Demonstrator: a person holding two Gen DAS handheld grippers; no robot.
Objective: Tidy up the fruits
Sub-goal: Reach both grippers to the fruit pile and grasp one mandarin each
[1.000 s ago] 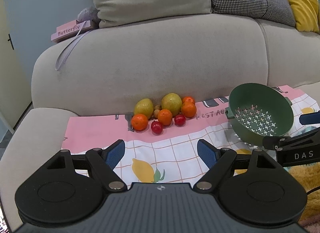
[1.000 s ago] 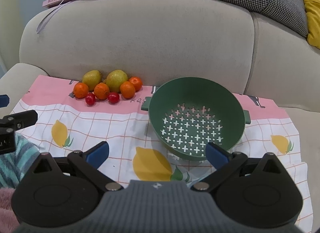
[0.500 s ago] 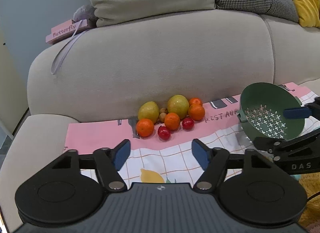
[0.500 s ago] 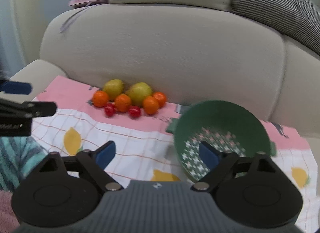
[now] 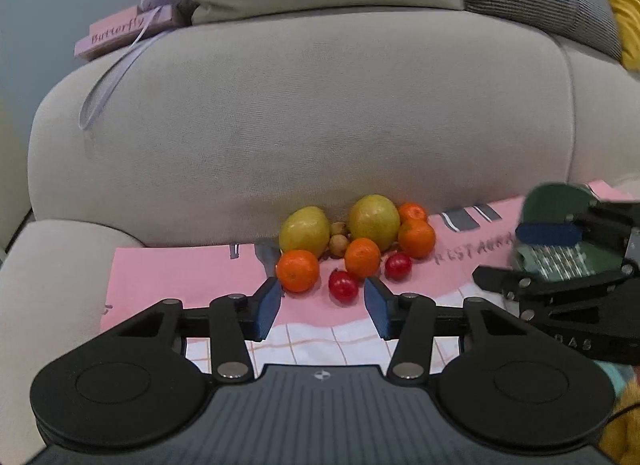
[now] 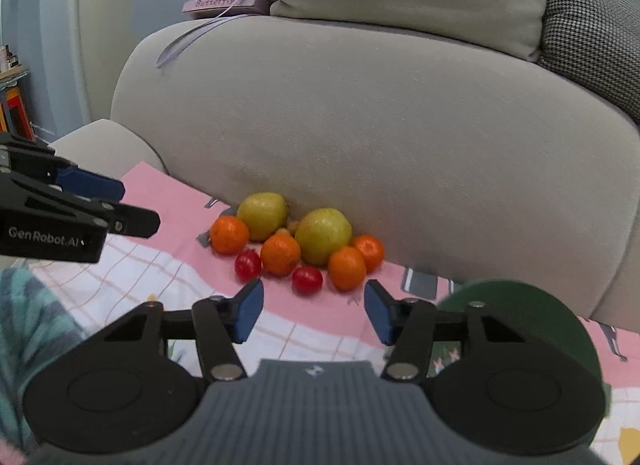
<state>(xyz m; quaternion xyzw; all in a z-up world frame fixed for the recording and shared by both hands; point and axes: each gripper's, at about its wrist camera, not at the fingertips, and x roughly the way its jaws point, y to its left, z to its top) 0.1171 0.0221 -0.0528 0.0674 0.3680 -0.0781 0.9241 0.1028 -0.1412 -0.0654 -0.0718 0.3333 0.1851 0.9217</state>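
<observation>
While both jaws are closing on nothing, left claw (image 5: 322, 307) and right claw (image 6: 314, 311) face the fruit pile (image 5: 352, 243).

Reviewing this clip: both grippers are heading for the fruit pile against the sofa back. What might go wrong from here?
1. The fruit is packed tight: closing on one orange may well knock the red fruit beside it and send it rolling off the cloth.
2. The left gripper and right gripper, both empty with jaws closing, aim at the same pile and might collide.
3. The green colander sits low beside the right gripper, so it could get bumped.
</observation>
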